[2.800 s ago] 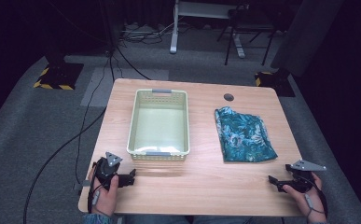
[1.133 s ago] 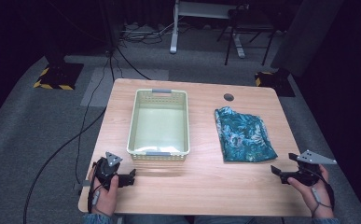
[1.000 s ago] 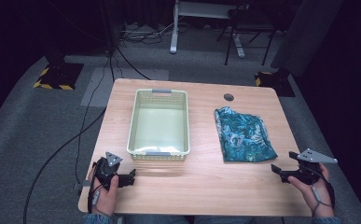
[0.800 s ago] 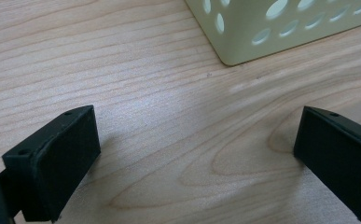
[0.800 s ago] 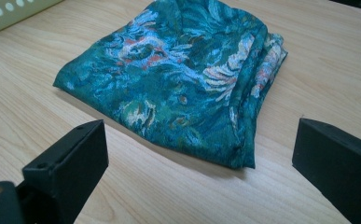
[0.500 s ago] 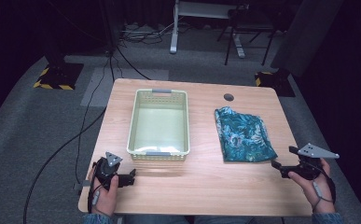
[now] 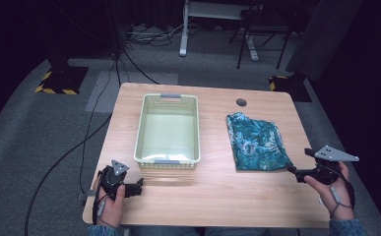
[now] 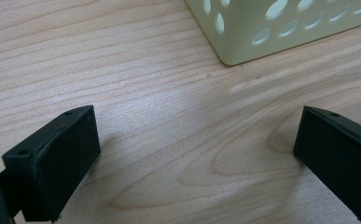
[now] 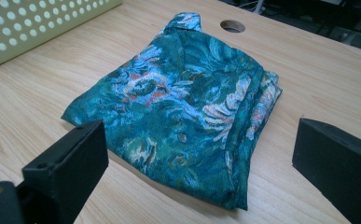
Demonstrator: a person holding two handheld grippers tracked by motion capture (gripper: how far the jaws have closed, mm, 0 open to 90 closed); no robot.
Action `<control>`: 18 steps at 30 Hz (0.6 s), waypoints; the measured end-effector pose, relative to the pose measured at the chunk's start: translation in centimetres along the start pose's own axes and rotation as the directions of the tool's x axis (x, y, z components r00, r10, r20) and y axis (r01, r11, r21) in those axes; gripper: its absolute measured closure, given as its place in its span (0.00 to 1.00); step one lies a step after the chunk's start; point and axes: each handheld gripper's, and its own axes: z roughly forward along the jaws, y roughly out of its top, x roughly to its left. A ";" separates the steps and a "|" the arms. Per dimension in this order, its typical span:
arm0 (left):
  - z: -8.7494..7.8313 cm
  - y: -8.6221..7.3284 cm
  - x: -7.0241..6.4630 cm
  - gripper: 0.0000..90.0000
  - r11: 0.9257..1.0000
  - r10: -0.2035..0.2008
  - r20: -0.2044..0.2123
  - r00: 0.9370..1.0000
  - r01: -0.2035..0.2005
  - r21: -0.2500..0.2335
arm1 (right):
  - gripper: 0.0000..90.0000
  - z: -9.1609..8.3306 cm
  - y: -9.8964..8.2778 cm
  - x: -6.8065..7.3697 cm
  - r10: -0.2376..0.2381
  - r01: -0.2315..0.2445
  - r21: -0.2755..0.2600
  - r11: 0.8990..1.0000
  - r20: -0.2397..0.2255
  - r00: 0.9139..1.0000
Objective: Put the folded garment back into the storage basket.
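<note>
A folded teal cloth with a flower print (image 7: 256,142) (image 9: 187,107) lies on the right half of the wooden table (image 7: 212,196). My right gripper (image 7: 292,170) (image 9: 201,186) is open, raised off the table just in front of the cloth's near right corner, with nothing between its jaws. A pale green perforated basket (image 7: 168,130) (image 8: 281,23) stands empty at the table's middle left. My left gripper (image 7: 138,187) (image 8: 197,163) rests open on the wood near the front left edge, just short of the basket's near corner.
A round cable hole (image 7: 241,102) (image 9: 232,25) sits in the table behind the cloth. Grey carpet with black cables (image 7: 99,113) runs along the left side. Desk legs and stands (image 7: 183,34) are on the floor beyond the table.
My right gripper has lifted off the table's front right edge and moved forward toward the cloth's near corner. The left gripper, basket and cloth have not moved.
</note>
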 end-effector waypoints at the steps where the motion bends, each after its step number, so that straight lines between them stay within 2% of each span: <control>1: 0.0 0.0 0.0 0.00 1.000 0.000 0.000 1.000 0.000 0.000 | 0.04 0.0 0.1 0.0 0.000 0.000 -0.002 1.000 -0.001 1.000; 18: 0.0 0.0 0.0 0.00 1.000 0.000 0.000 1.000 0.000 0.000 | 0.04 0.6 2.2 0.2 -0.025 0.025 -0.015 1.000 -0.016 1.000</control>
